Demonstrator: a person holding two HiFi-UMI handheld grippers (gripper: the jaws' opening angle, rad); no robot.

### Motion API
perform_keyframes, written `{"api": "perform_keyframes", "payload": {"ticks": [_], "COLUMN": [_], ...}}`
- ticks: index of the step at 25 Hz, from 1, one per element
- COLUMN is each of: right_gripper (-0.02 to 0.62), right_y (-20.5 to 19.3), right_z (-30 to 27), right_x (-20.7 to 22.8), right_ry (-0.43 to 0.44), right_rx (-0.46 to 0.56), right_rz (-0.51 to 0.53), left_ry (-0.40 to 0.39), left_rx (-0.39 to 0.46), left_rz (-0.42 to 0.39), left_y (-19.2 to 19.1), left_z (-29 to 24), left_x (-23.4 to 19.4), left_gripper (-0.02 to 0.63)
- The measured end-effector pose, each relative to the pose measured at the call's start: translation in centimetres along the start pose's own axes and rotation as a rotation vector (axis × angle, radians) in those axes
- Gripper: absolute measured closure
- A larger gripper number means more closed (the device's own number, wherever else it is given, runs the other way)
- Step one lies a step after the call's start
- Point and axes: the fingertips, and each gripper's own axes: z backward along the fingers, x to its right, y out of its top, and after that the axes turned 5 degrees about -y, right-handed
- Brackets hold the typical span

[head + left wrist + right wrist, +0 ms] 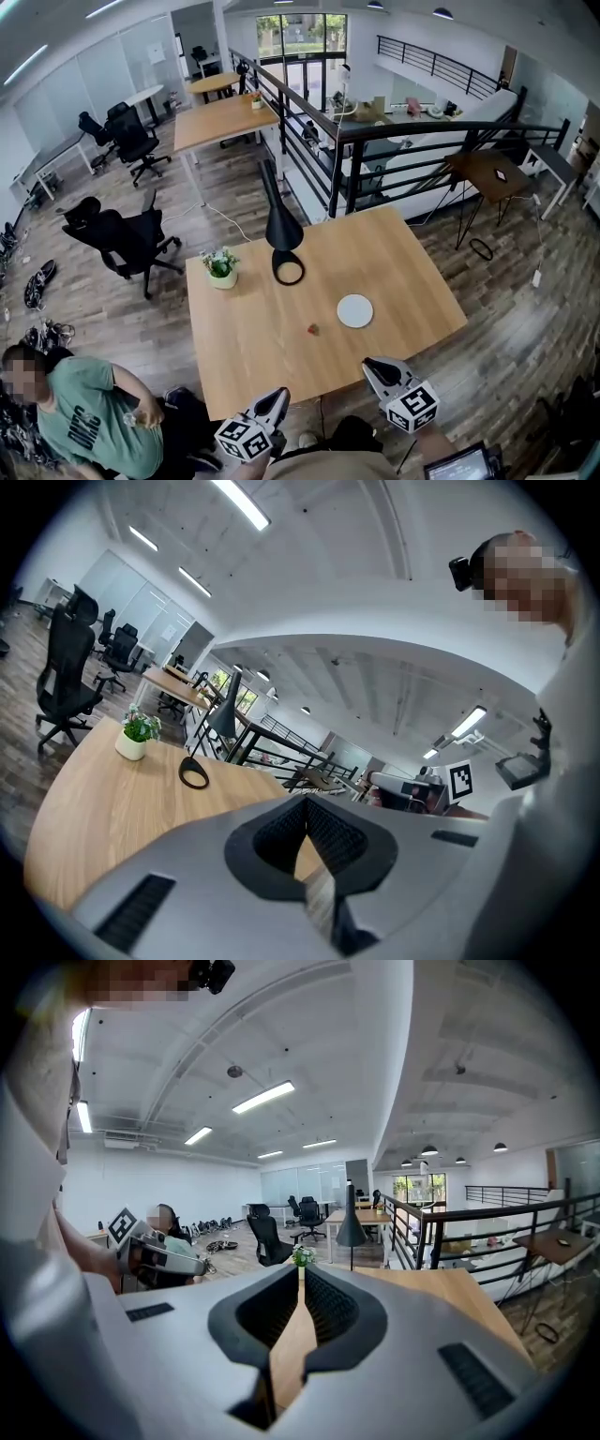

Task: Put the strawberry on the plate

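Observation:
In the head view a small red strawberry point(312, 329) lies on the wooden table point(253, 347), just left of and nearer than a round white plate point(354, 310). Both grippers hover at the table's near edge, short of the strawberry. My left gripper point(279, 395) sits at the lower left and my right gripper point(369, 365) at the lower right. In the left gripper view the left gripper point(307, 800) has its jaws together with nothing between them. The right gripper point(300, 1270) is likewise shut and empty in its own view. Neither gripper view shows the strawberry or the plate.
A black desk lamp point(280, 228) with a ring base point(288, 268) and a small potted plant point(221, 267) stand at the table's far side. A person in a green shirt point(84, 422) sits at the lower left. A black railing point(394, 141) runs behind the table; an office chair point(117, 239) stands left.

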Motion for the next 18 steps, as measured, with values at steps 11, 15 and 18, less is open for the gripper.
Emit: {"api": "perform_keyframes", "payload": {"ticks": [11,15,18], "right_gripper": [0.589,0.589,0.589], "right_y": [0.5,1.5,1.9], "right_z": [-6.9,-9.0,-10.2], "right_x": [4.6,7.3,9.1], "right_ry": [0.147,0.199,0.237], "right_rx": [-0.025,-0.028,-0.032], "right_rz": [0.019,0.062,0.076], "left_ry": [0.156,0.198,0.214], "left_rx": [0.069,0.096,0.096], "left_rz": [0.033,0.049,0.040], "left_y": [2.2,3.2,3.7], "left_z": [-3.9,-7.0,-9.5], "left_x": [-3.7,-3.9,-3.7], "left_gripper": [0.603,0.603,0.603]}}
